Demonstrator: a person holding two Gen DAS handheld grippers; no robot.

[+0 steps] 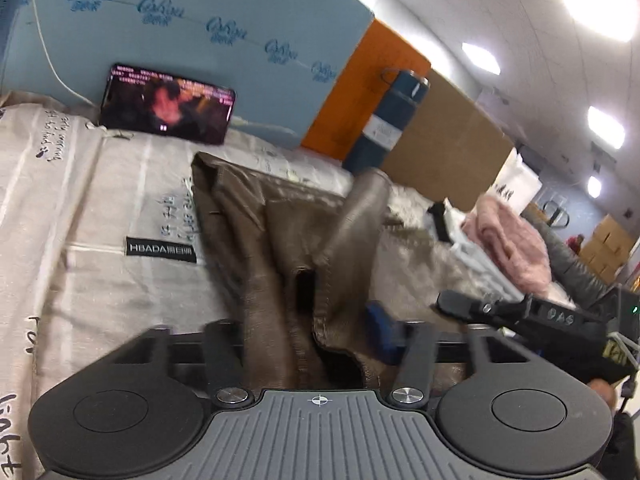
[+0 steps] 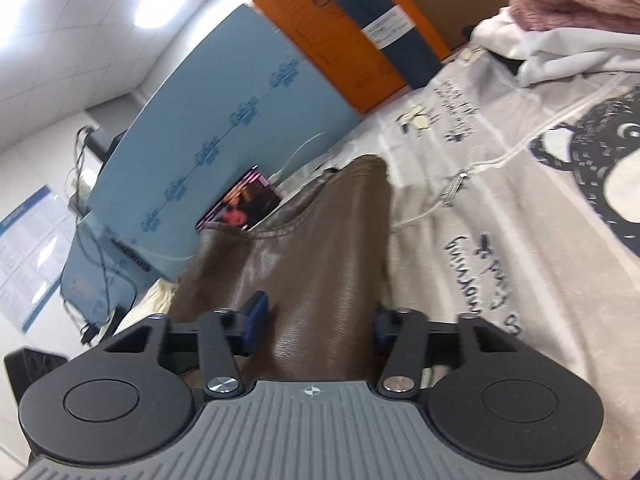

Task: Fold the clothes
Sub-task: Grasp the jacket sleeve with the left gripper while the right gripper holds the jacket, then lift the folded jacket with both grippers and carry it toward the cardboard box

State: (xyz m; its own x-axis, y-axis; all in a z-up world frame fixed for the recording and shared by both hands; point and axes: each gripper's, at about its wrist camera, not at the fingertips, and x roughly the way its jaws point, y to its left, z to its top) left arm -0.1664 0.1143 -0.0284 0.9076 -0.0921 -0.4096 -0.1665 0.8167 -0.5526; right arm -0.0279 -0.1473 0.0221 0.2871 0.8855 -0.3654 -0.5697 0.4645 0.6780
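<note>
A brown leather-like garment (image 1: 276, 248) lies partly lifted over the printed beige bedsheet (image 1: 100, 208). My left gripper (image 1: 316, 340) has the garment's edge bunched between its fingers; a blue pad (image 1: 382, 332) shows beside the cloth. My right gripper (image 2: 320, 320) has the same brown garment (image 2: 320, 248) between its blue pads (image 2: 256, 316), lifted off the sheet (image 2: 500, 240). The right gripper's black body (image 1: 540, 324) shows at the right of the left wrist view.
A phone (image 1: 168, 104) playing video leans on a blue foam board (image 1: 200, 28). A dark blue bottle (image 1: 384, 120) stands by an orange board (image 1: 360, 92). A pink fluffy garment (image 1: 508, 240) and white clothes (image 2: 560, 52) lie at the sheet's far side.
</note>
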